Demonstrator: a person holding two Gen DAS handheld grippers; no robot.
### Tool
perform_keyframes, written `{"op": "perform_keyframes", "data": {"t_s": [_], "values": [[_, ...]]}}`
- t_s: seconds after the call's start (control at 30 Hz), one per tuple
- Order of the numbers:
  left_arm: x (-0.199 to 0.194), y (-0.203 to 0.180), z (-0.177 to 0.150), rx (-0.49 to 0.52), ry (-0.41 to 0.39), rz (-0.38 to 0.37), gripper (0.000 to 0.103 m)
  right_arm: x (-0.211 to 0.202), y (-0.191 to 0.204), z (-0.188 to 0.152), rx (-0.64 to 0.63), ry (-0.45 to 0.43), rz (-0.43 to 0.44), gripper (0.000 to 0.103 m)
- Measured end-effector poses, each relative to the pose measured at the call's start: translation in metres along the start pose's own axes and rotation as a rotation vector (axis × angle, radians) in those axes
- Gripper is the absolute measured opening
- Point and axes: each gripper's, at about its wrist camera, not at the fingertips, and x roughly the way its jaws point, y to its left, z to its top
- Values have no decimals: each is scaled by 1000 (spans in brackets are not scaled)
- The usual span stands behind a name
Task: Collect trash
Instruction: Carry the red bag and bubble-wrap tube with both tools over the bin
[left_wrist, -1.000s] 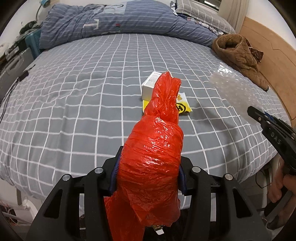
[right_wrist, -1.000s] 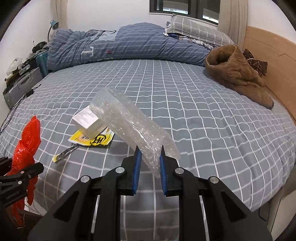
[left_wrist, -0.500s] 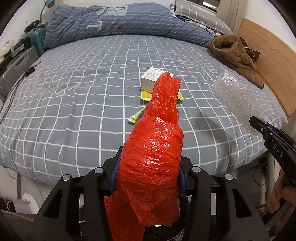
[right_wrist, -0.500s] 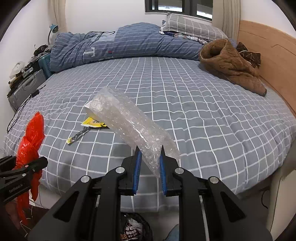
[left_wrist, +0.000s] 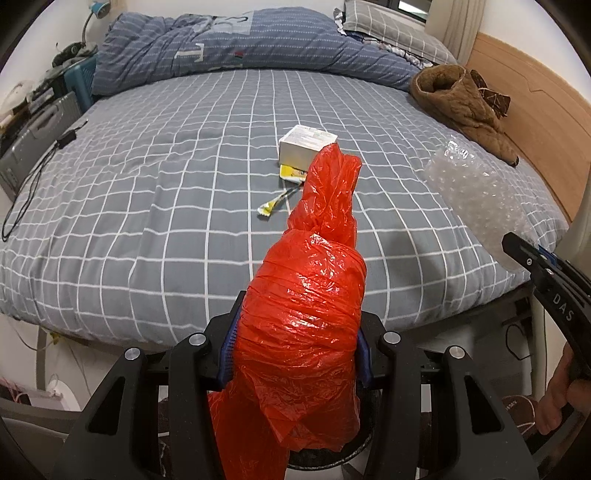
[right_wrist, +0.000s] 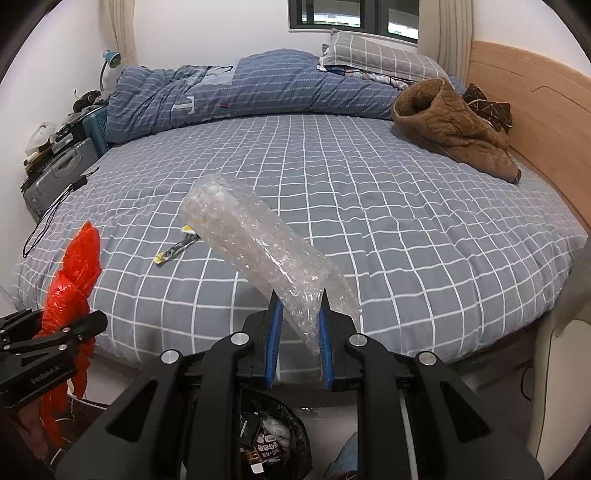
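My left gripper (left_wrist: 295, 350) is shut on a crumpled red plastic bag (left_wrist: 310, 302), which stands up between the blue pads and hangs below them. In the right wrist view the red plastic bag (right_wrist: 74, 280) shows at the left edge. My right gripper (right_wrist: 298, 343) is shut on a roll of clear bubble wrap (right_wrist: 255, 243) that juts up and to the left. On the bed (left_wrist: 147, 192) lie a white box (left_wrist: 304, 144), a yellow wrapper (left_wrist: 291, 172) under it and a thin yellow strip (left_wrist: 275, 203). A black-lined bin (right_wrist: 273, 435) with trash sits on the floor below the right gripper.
The grey checked bed (right_wrist: 406, 221) carries a blue duvet (right_wrist: 240, 92) at the back and a brown fleece garment (right_wrist: 454, 129) by the wooden headboard (right_wrist: 535, 110). A suitcase (right_wrist: 55, 177) and cluttered things stand at the left wall. A slipper (left_wrist: 517, 410) lies on the floor.
Both grippers have drawn back from the bed, still holding the bag and the bubble wrap. The bed edge and floor have come into view, and the bin now shows under the right gripper.
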Motion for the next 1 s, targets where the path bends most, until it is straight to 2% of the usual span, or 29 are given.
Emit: {"op": "perform_keyframes", "data": {"t_s": [0.53,1.0], "values": [[-14,-8,-43,13,4,-10,48,-30,11,-60,27,40,-2,17],[-11,-5,-85,13,26,-18,48,-30,23,-112,40,97,11,17]]}}
